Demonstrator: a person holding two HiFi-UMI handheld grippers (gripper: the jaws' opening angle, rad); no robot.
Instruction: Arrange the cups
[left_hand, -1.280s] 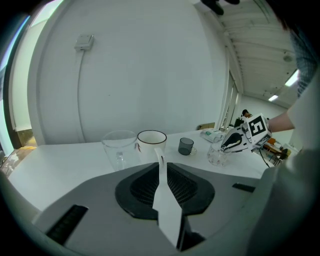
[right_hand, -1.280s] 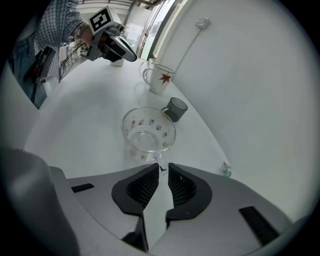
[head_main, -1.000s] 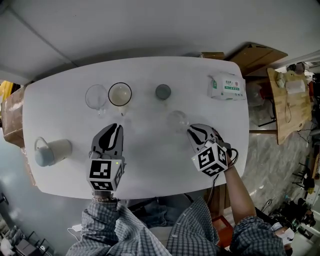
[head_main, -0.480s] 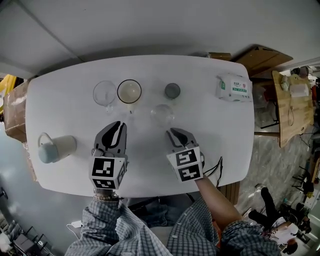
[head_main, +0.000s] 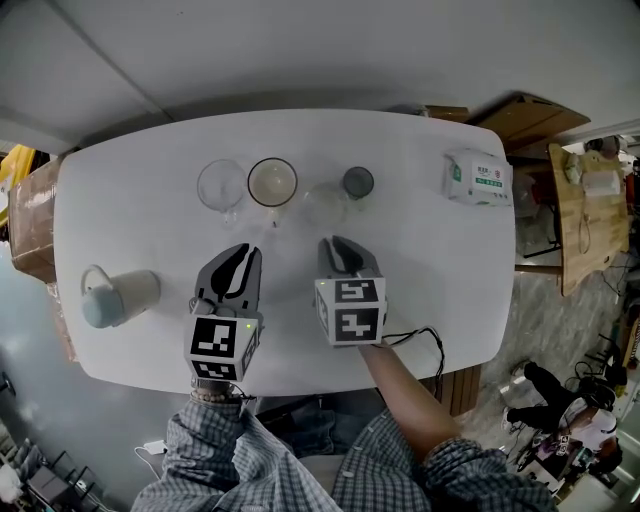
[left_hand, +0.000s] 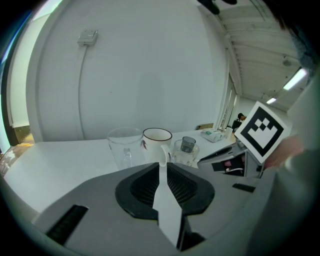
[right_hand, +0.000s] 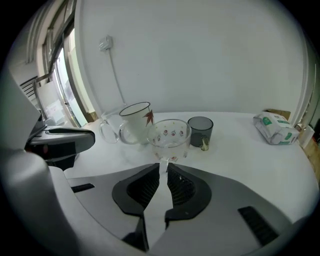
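My right gripper (head_main: 338, 243) pinches the dotted glass cup (head_main: 325, 200) by its handle. On so thin a hold it may swing into the grey cup (head_main: 358, 182). My left gripper (head_main: 240, 252) is narrowly parted, empty.

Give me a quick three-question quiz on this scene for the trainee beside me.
1. How many cups show in the head view?
2. True or false: the pale mug lies on its side.
3. Which cup's handle sits between the right gripper's jaws?
Key: 1. five; 2. true; 3. the patterned glass cup, between the white mug and the grey cup.
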